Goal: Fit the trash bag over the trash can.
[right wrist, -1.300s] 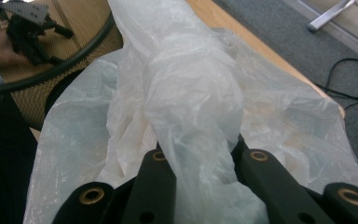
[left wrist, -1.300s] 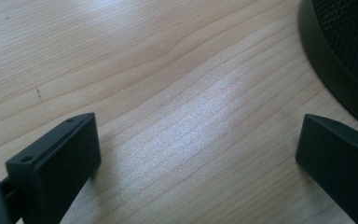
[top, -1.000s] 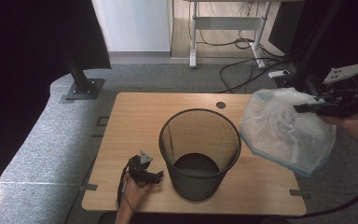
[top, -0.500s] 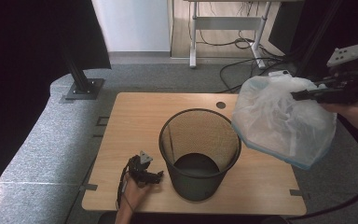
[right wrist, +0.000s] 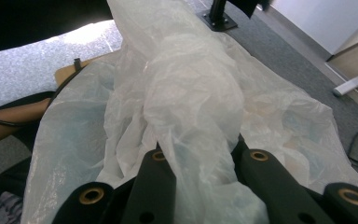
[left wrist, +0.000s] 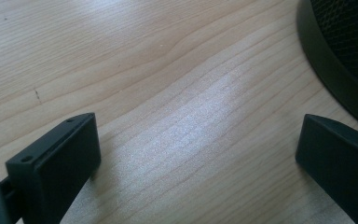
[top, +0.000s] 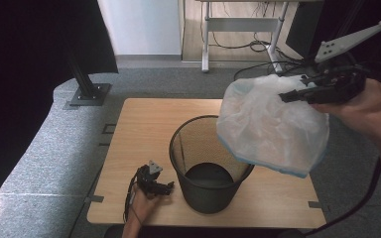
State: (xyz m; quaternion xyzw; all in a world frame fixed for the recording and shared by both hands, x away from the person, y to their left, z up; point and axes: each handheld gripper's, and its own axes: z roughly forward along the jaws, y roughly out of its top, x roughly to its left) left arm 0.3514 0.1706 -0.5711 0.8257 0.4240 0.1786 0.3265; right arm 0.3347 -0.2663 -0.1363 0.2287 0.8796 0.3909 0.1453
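A black mesh waste bin [top: 208,163] stands upright near the front middle of the wooden table [top: 144,129]. Above its right rim hangs a translucent white plastic bag [top: 270,126], billowed open with a pale blue hem at the bottom. My right gripper [top: 290,94] is shut on the bag's top edge, held up at the right; in the right gripper view the gathered plastic [right wrist: 191,98] is pinched between the two black jaws. My left gripper [top: 166,187] rests low on the table just left of the bin, its fingers [left wrist: 60,156] wide apart over bare wood, beside the bin's base [left wrist: 335,65].
The table sits on grey carpet. A black stand foot [top: 87,94] lies at the back left. Desk legs and loose cables [top: 258,54] are behind the table. A cable trails down from the right hand past the table's right edge.
My right gripper has lifted the bag and carried it leftward toward the bin, so the bag now overlaps the bin's right rim. The left gripper has stayed put.
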